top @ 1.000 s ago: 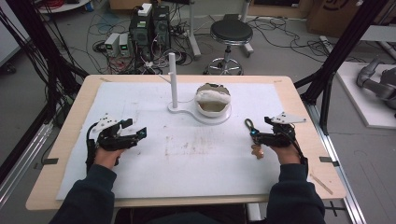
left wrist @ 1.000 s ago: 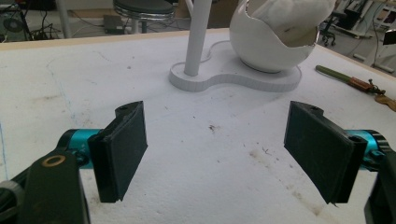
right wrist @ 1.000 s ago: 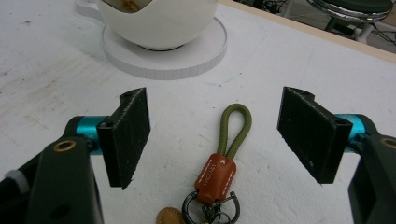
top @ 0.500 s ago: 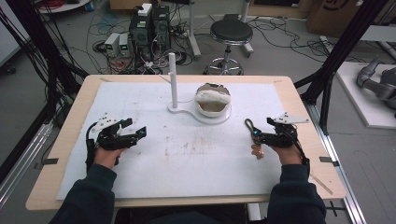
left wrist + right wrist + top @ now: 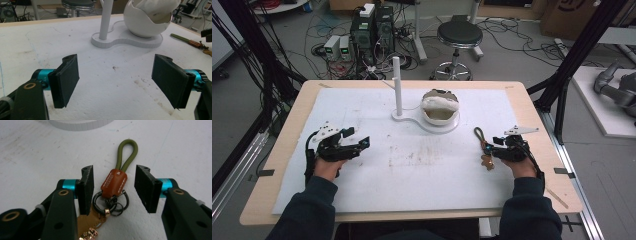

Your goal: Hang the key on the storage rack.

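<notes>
A keychain [image 5: 116,182] with an olive cord loop, a brown leather sleeve and dark metal rings lies flat on the white mat at the right [image 5: 483,147]. My right gripper [image 5: 113,190] straddles it, jaws open on either side of the leather sleeve, not touching it. Low over the left of the mat my left gripper [image 5: 358,140] is wide open with nothing between its pads [image 5: 66,80]. A white stand [image 5: 424,120] with an upright post [image 5: 397,85] and a cracked egg-shaped bowl [image 5: 440,106] sits at the centre back.
The white mat [image 5: 412,165] covers a wooden table [image 5: 537,115]. Beyond the table's far edge are a stool [image 5: 458,35], computers and cables on the floor. Black frame posts stand at both sides.
My right gripper has crept slightly forward and left over the keychain. The left gripper has stayed in place.
</notes>
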Motion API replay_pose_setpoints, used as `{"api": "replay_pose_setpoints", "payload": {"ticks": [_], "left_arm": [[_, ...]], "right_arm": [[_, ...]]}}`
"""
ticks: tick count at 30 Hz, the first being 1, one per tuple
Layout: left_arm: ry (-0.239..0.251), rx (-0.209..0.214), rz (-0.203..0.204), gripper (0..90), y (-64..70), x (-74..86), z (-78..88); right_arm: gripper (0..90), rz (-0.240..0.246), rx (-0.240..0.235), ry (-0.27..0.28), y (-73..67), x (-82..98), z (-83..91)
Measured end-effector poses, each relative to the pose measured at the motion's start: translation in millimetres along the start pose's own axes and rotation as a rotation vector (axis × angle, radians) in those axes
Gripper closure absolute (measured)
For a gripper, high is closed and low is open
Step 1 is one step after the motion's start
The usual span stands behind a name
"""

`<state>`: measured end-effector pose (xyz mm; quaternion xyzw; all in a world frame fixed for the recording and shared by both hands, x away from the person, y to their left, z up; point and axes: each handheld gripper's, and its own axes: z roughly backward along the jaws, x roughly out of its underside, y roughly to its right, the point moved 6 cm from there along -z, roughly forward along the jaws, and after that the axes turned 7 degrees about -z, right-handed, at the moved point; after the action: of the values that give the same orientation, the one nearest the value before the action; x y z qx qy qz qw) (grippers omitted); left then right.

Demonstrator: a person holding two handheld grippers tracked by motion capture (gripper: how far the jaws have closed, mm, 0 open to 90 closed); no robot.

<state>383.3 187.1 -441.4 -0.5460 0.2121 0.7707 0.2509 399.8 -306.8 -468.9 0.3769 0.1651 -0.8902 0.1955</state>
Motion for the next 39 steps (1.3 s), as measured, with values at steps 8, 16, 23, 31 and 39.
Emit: {"api": "replay_pose_setpoints", "payload": {"ticks": [8, 16, 23, 31, 39], "left_arm": [[-0.012, 0.005, -0.006, 21.8, 3.3, 1.5, -4.1], [-0.018, 0.008, 0.000, 21.8, 4.0, 3.0, -5.2], [-0.028, 0.011, -0.003, 21.9, 4.3, 4.4, -6.5], [-0.030, 0.012, -0.002, 22.3, 3.6, 5.0, -6.9], [-0.034, 0.017, -0.004, 22.5, 3.5, 5.8, -8.1]], "right_arm": [[48.0, -0.032, 0.017, -0.088, 3.4, 10.1, -16.5], [50.8, -0.128, 0.010, -0.048, 9.0, 2.0, -25.1], [73.9, -0.100, 0.009, -0.085, -2.7, 0.4, -28.8], [76.9, -0.003, 0.003, -0.095, -10.8, 0.4, -30.2], [78.9, 0.025, 0.007, -0.111, -14.1, -0.5, -29.8]]}}
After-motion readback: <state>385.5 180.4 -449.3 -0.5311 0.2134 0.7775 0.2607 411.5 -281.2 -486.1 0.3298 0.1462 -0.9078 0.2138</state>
